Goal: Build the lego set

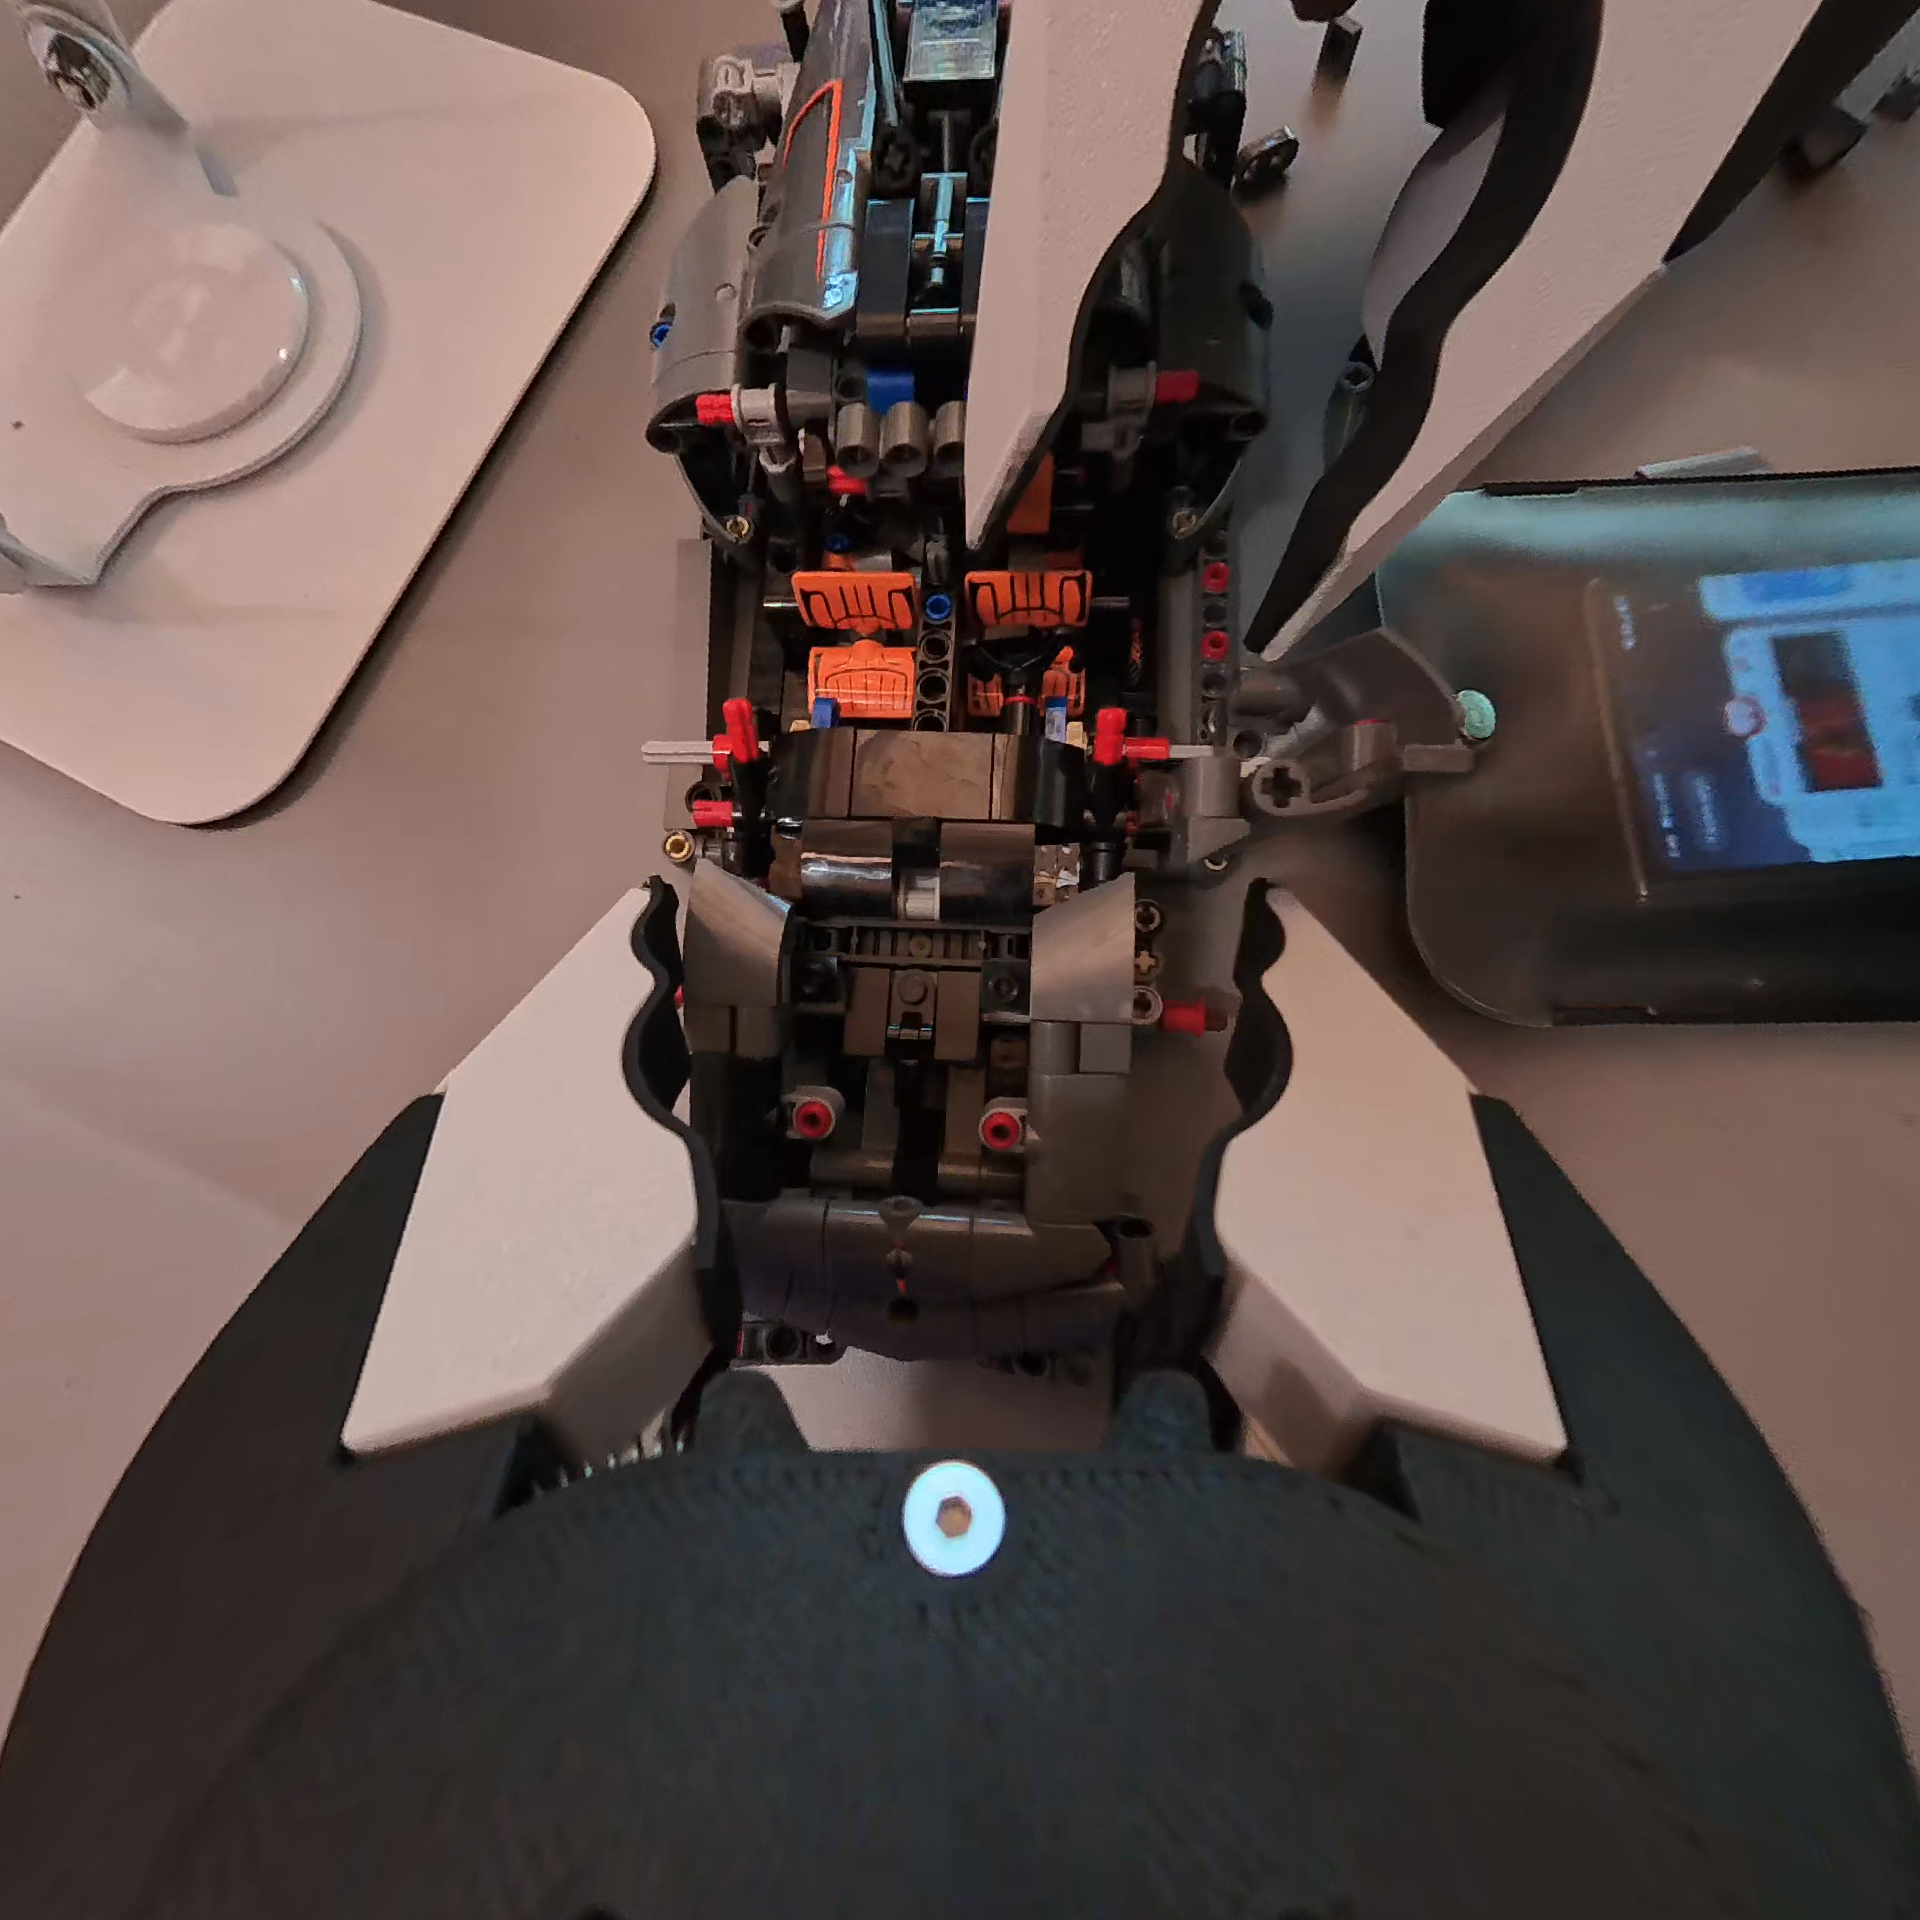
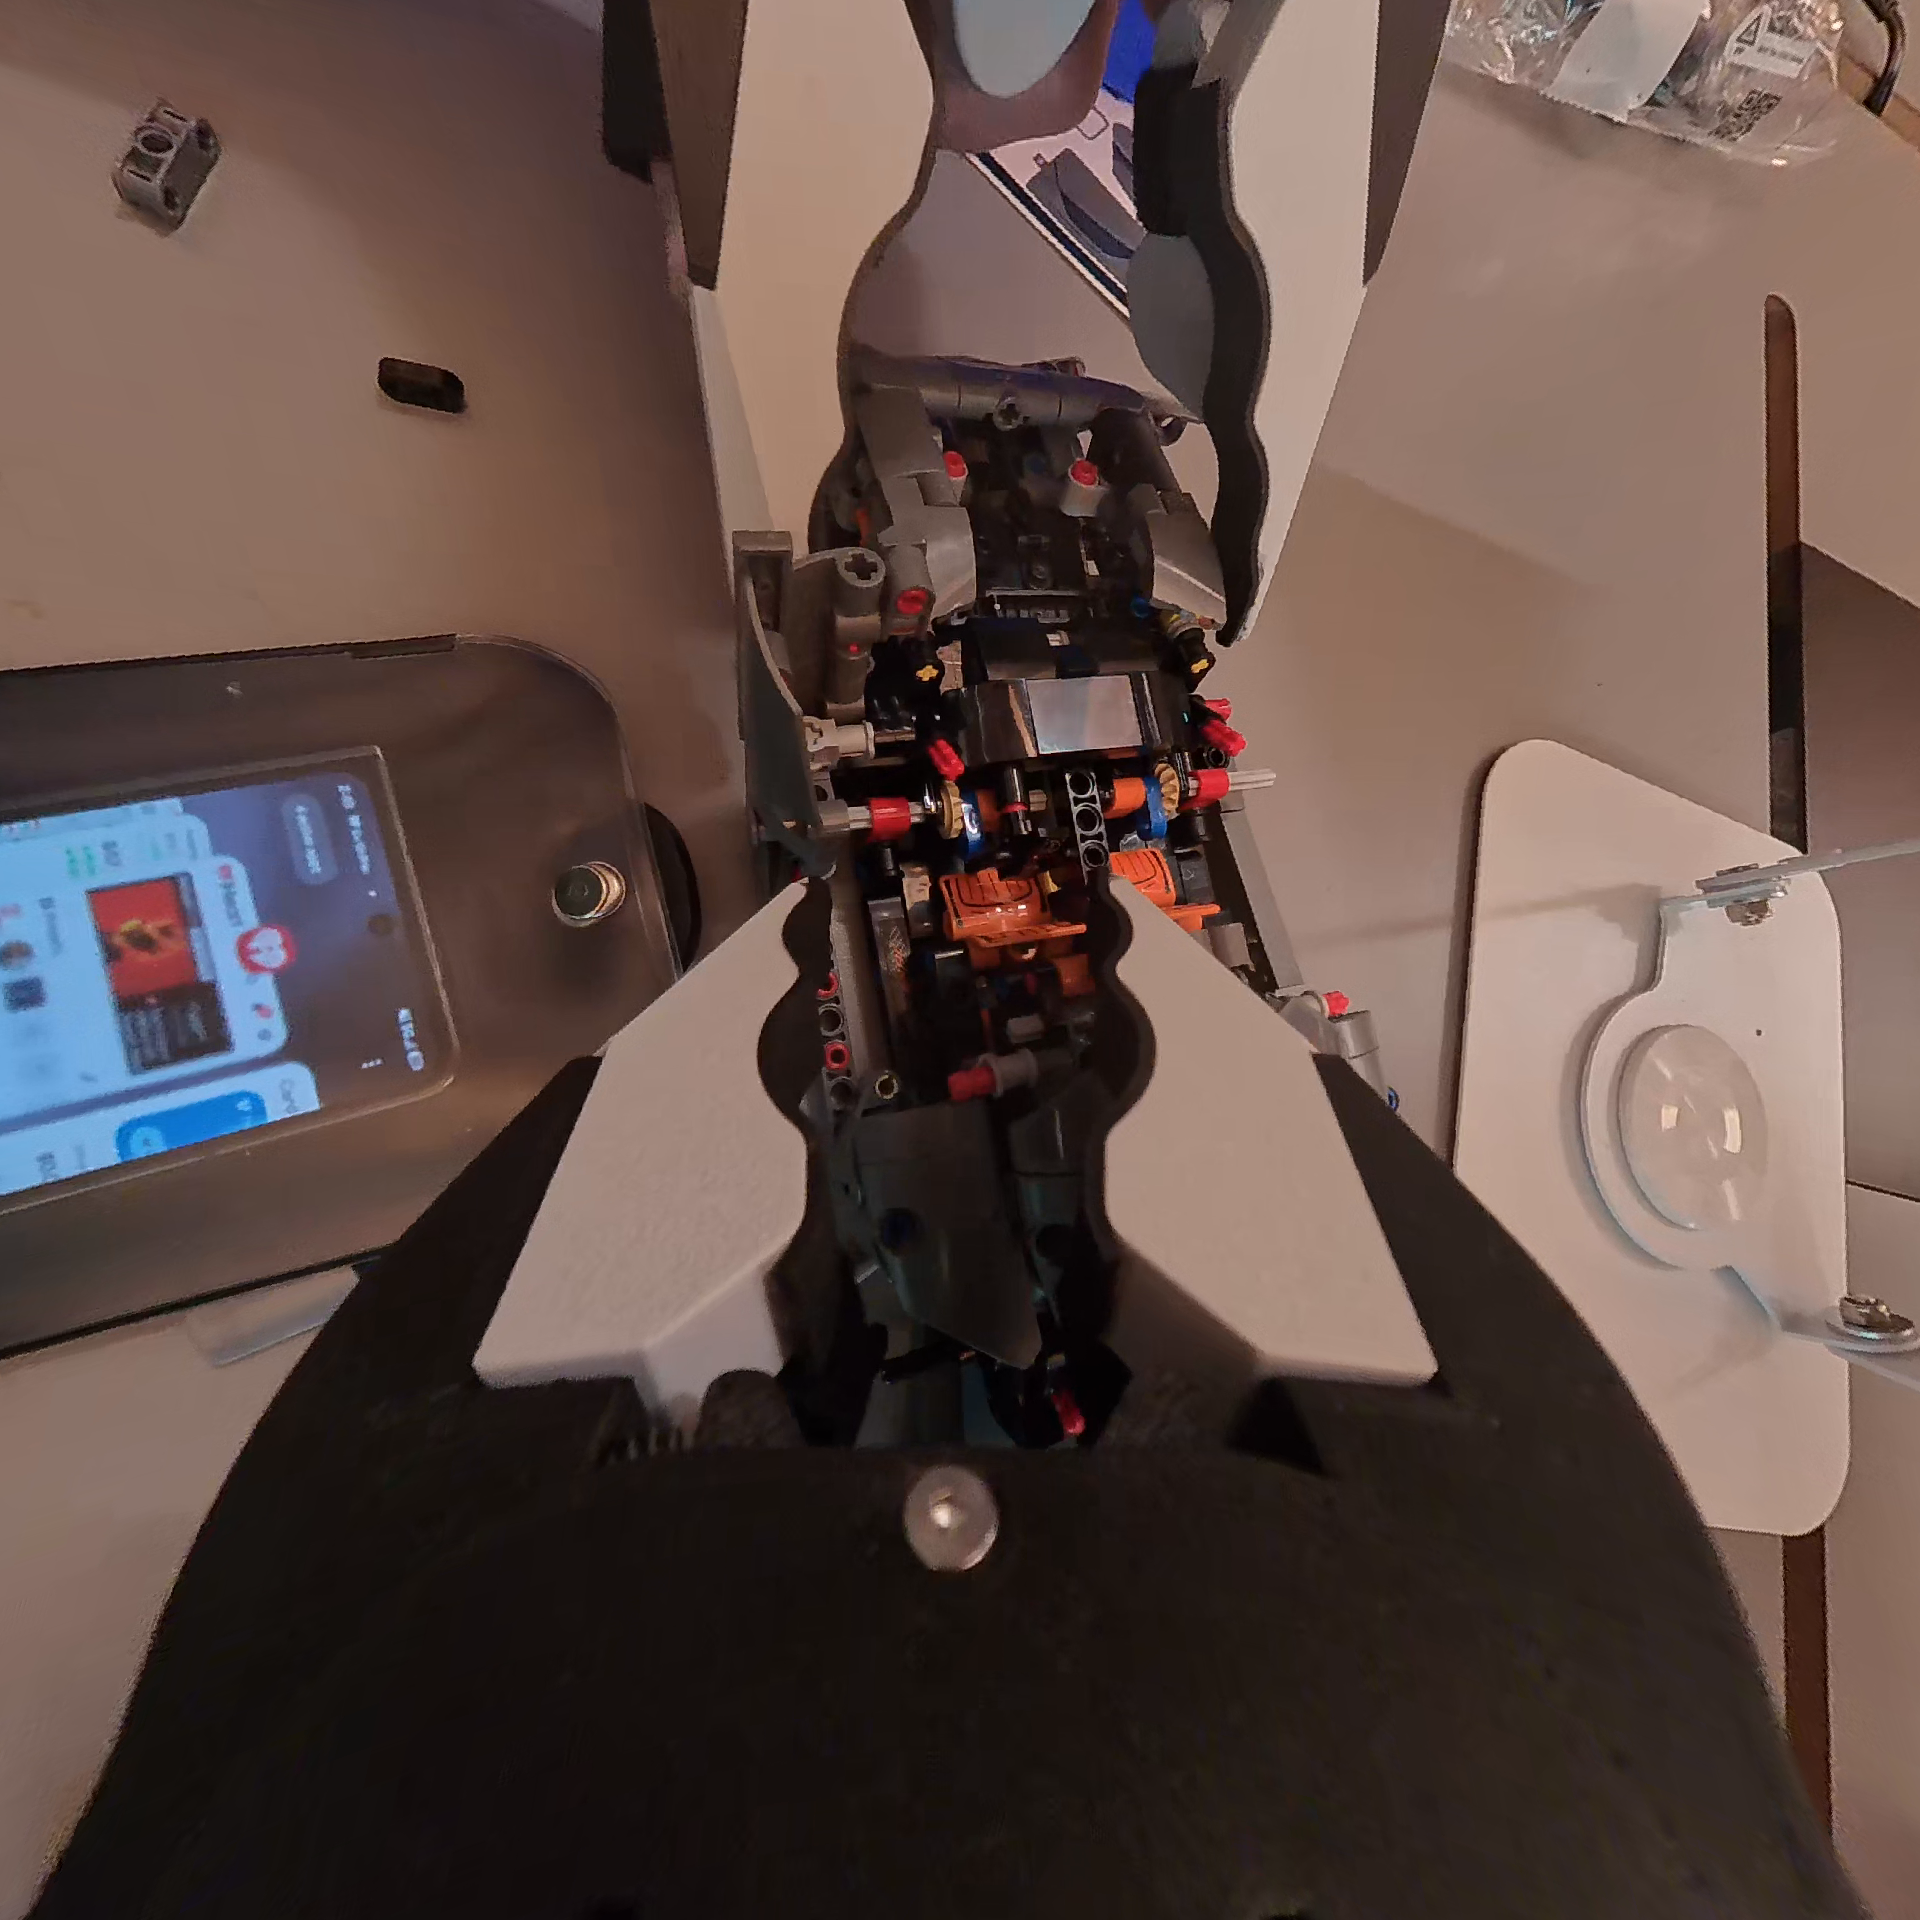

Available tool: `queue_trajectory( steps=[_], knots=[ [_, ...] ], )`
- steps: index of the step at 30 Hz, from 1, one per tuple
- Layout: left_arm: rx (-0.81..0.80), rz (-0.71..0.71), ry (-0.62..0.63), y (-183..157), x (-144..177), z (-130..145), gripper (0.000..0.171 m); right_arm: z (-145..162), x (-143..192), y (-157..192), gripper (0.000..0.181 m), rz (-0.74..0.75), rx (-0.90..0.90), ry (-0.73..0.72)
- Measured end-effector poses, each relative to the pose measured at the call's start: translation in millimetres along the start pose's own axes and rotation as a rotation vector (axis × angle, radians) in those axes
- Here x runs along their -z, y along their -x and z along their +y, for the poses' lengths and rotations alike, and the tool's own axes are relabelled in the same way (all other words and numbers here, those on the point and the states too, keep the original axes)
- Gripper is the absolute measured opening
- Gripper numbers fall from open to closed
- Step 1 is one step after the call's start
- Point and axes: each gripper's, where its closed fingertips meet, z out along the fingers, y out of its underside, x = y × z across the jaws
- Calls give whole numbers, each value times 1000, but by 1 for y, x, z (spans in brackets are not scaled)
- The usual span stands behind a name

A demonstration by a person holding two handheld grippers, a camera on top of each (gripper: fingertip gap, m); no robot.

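A partly built dark grey and black lego car (image 1: 914, 790) with orange seats (image 1: 862, 644) and red pins lies lengthwise between both grippers. My left gripper (image 1: 956, 904) is shut on one end of the car, its pads against both sides. My right gripper (image 1: 1117, 592) comes in from the far side and is shut on the other end. In the right wrist view the car (image 2: 1039, 727) runs away from my right gripper (image 2: 958, 894) toward my left gripper (image 2: 997, 582). A grey connector arm (image 1: 1340, 769) sticks out of the car's side.
A phone in a clear holder (image 1: 1662, 748) lies close beside the car, also in the right wrist view (image 2: 208, 966). A white pad with a lens (image 1: 239, 343) lies on the other side. A loose grey piece (image 2: 166, 161), a small black piece (image 2: 421, 384), a booklet (image 2: 1070, 197) and plastic bags (image 2: 1662, 52) lie farther off. The tips of one gripper are about 6 centimetres away from the tips of the other. The left tips stand about 10 centimetres off the small black piece (image 2: 421, 384).
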Motion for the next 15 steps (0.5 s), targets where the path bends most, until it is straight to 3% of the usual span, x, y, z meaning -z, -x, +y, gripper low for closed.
queue_trajectory(
  steps=[6,15],
  knots=[
    [-5,-36,10,5,0,1,90,-3,-1,4,47,3,29,-7],
    [-33,-54,21,4,-1,-2,86,2,4,-1,44,-3,20,-1]
  ],
)
